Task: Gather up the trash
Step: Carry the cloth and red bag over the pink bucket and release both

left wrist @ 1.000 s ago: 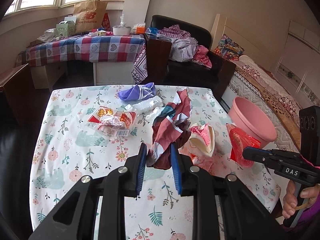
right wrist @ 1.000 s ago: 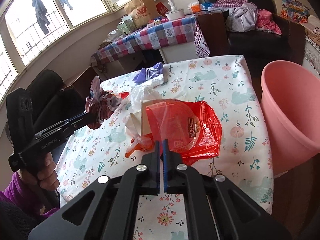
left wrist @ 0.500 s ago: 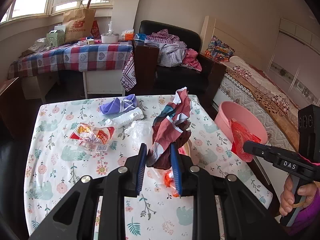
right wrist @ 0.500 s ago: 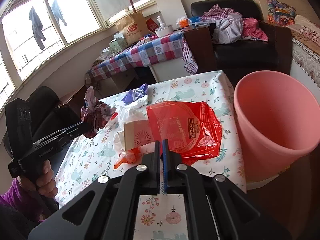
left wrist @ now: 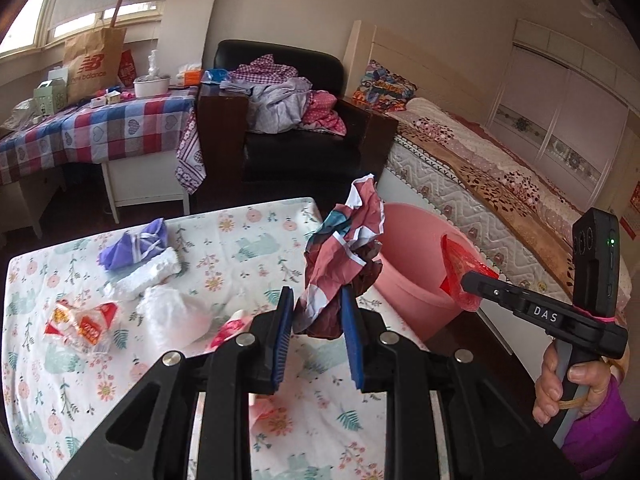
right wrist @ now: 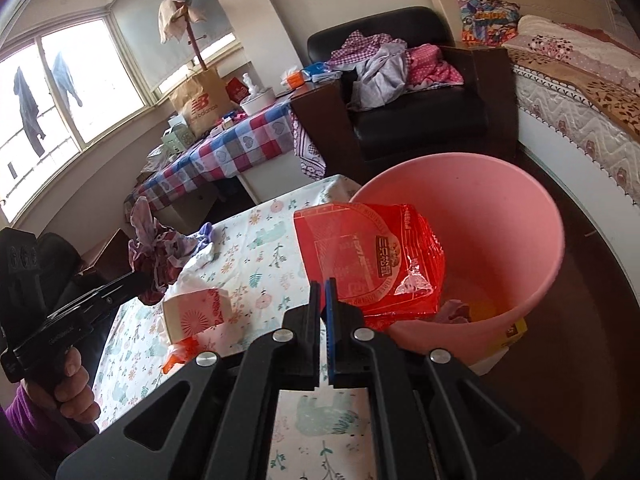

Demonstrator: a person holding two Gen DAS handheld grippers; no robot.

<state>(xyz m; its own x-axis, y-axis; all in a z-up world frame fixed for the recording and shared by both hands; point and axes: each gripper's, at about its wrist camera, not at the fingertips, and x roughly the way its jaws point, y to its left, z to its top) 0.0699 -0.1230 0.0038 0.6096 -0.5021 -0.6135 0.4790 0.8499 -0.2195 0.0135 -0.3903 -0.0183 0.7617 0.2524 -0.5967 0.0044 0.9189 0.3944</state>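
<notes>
**Both grippers carry their trash toward the pink bucket**

Since a second ago both grippers have swung away from the middle of the floral-print tablecloth table [left wrist: 224,240] toward its right edge, and the round pink plastic bucket [right wrist: 532,216], which stood off to the side, now fills the right wrist view.

On the left of the table, trash lies well apart from either gripper: a red-and-yellow crinkled snack wrapper [left wrist: 82,322], a purple plastic bag [left wrist: 134,246] touching a white crumpled wad [left wrist: 150,272], and a clear plastic bag [left wrist: 174,314] just beside them. A small pink-and-white carton [right wrist: 198,312] lies near the table's front part.

The left gripper [left wrist: 318,312] holds a crumpled maroon, white and teal plastic wrapper [left wrist: 344,252] between its blue pads, jaws partly apart around the bundle, raised above the table near its right edge, with the bucket just behind it.

Past the table edge the bucket stands on the dark floor, between the table and the bed [left wrist: 480,160], its mouth open and unobstructed, with a few scraps at the bottom.

The right gripper [right wrist: 323,288] is pinched tight on a flat red transparent plastic package [right wrist: 368,256], which hangs over the bucket's near rim.
</notes>
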